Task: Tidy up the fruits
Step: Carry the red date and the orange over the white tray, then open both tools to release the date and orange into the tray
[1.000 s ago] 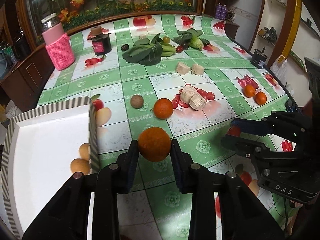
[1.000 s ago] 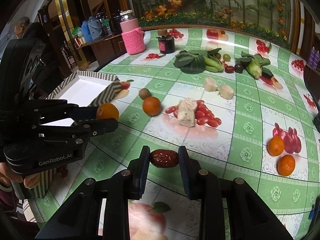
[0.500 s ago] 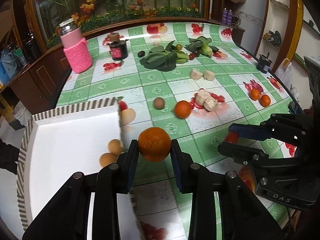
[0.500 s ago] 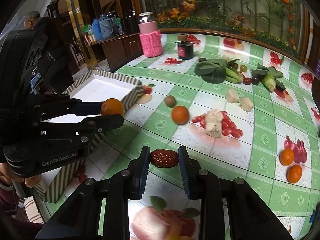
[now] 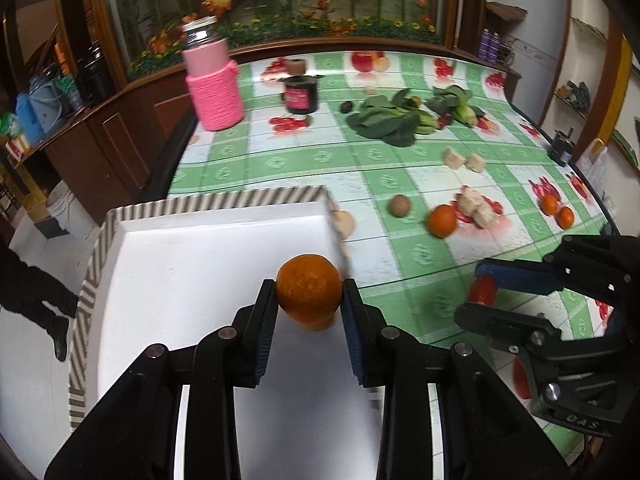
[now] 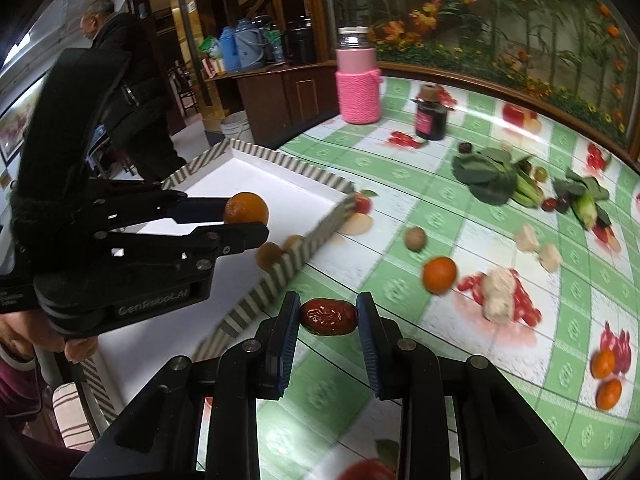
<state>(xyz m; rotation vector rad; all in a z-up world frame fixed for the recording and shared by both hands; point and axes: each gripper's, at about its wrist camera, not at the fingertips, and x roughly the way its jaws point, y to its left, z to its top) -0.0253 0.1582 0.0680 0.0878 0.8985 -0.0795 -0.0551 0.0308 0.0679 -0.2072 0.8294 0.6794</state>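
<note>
- Orange [image 5: 309,295] is held between the pads of the left gripper [image 5: 309,300], which is clamped on its two sides; it hangs above the white floor of the striped tray [image 5: 200,204], near the tray's right wall.
- It looks firm and round, with a rough peel, so I judge that it will not slip easily, but it can roll when it is let go. The widest part, where the pads sit, is the good place to hold.
- Red date [image 6: 329,316] is clamped by its two ends in the right gripper [image 6: 329,318], above the green tablecloth [image 6: 400,184], just beside the tray's outer wall.
- It looks wrinkled and light, probably a little soft, so a gentle squeeze should be enough.
- Two small brown fruits [image 6: 276,252] lie inside the tray, against its wall.
- Another orange [image 6: 439,274] and a brown round fruit [image 6: 415,238] wait on the table, apart from the tray.
</note>
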